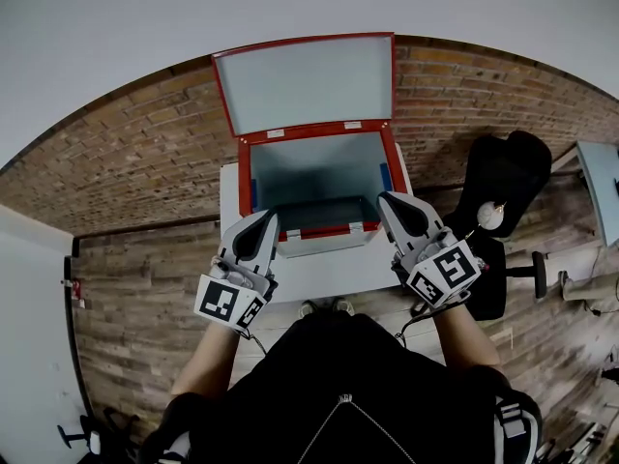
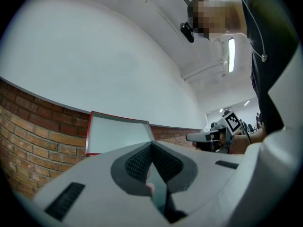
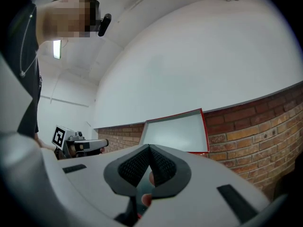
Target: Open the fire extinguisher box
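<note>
While both pairs of jaws are pressed together with nothing caught between them, the left gripper [image 1: 269, 218] and the right gripper [image 1: 389, 204] hang in front of the box [image 1: 314, 167], one near each of its front corners. In the head view their tips overlap the box's front edge, but I cannot tell whether either one touches it. Each gripper's own view shows its dark ribbed pads meeting at the tip and pointing roughly level toward the wall. Each view also shows the other gripper off to the side. A hand holds each gripper from behind, and the marker cube [image 1: 230, 303] of the left and the one on the right face up toward the head camera.

The box is red-edged with pale walls inside, and it is already open. Its lid [image 1: 305, 83] is swung up on the far edge and stands upright against the brick wall [image 1: 145, 153]. The box sits on a white stand [image 1: 329, 271] pushed up to that wall, with bare white surface showing in front of it and to its left. Below the stand, the tips of the person's shoes [image 1: 324, 307] rest on a wood-plank floor [image 1: 145, 298]. The wall above the brick is plain white.
</note>
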A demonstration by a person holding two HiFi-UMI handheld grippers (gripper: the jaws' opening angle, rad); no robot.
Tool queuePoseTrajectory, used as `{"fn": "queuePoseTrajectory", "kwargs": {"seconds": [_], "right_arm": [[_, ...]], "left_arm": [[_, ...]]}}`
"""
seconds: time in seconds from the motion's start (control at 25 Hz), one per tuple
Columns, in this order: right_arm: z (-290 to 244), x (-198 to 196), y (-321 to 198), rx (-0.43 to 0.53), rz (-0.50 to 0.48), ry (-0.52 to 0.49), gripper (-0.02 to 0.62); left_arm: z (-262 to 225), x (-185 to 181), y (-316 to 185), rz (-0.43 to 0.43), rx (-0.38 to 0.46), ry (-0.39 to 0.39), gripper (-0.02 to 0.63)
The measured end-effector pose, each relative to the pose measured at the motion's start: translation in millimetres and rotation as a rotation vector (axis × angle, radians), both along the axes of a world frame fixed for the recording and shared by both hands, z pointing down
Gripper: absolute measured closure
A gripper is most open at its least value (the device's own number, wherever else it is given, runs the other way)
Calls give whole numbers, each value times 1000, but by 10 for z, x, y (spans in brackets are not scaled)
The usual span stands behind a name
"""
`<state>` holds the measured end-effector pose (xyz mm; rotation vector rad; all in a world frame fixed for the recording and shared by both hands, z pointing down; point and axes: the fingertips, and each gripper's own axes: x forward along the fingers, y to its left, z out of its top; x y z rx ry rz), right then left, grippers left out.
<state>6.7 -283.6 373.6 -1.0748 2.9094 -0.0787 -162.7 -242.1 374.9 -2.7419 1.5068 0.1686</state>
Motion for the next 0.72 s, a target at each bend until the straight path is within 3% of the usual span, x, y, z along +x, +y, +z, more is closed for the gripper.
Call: {"fn": "queuePoseTrajectory", "kwargs": {"seconds": [0.72], "right_arm": [[334, -251, 231, -53, -44, 25, 577]], "left_arm": [[361, 269, 152, 61, -59, -6, 557]]}}
